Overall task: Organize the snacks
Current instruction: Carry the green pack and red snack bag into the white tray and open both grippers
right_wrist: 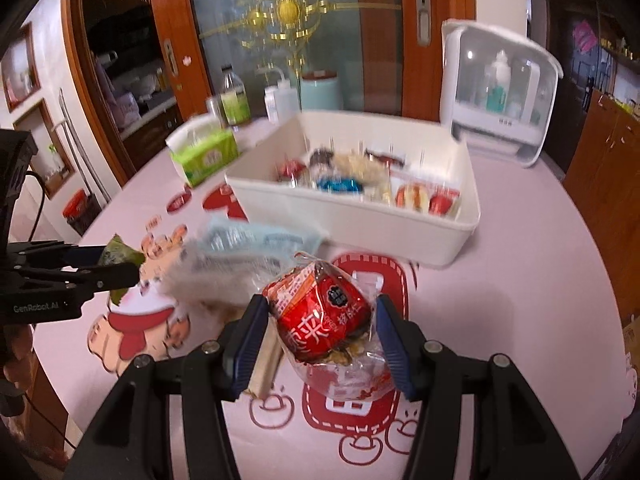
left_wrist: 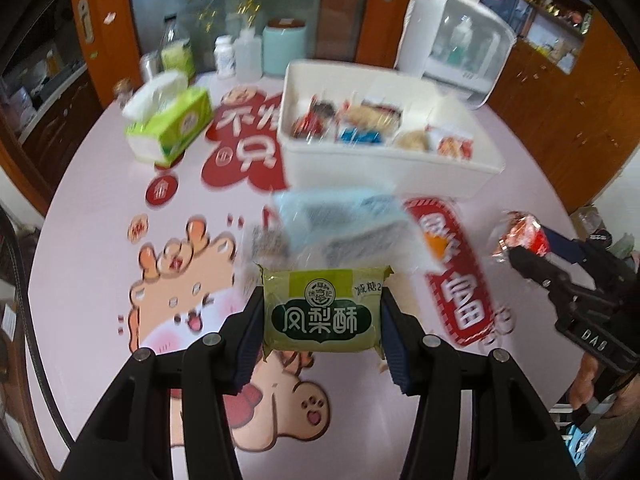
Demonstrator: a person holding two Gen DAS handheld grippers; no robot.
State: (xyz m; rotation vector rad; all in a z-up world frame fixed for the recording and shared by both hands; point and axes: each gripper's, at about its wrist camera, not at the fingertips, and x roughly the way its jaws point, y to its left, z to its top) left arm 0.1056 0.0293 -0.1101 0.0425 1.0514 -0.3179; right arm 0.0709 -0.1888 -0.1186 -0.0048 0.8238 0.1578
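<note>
My left gripper [left_wrist: 322, 316] is shut on a green pineapple-cake packet [left_wrist: 322, 312], held above the pink table. My right gripper [right_wrist: 320, 332] is shut on a red snack packet [right_wrist: 320, 316] in clear wrap, also off the table. Each gripper shows in the other's view: the right gripper [left_wrist: 516, 250] at the right edge with its red packet [left_wrist: 524, 232], the left gripper [right_wrist: 132, 270] at the left edge with its green packet [right_wrist: 116, 256]. A white bin [left_wrist: 384, 160] [right_wrist: 352, 216] holding several snacks stands farther back. Light-blue and grey packets [left_wrist: 340, 220] [right_wrist: 240, 256] lie blurred between the grippers and the bin.
A green tissue box [left_wrist: 172, 124] [right_wrist: 204, 156] sits at the back left. Bottles and a mint canister [left_wrist: 284, 48] line the far edge. A white cabinet with a clear door [left_wrist: 460, 44] [right_wrist: 500, 92] stands behind the bin. The pink tablecloth [left_wrist: 100, 220] has red and cartoon prints.
</note>
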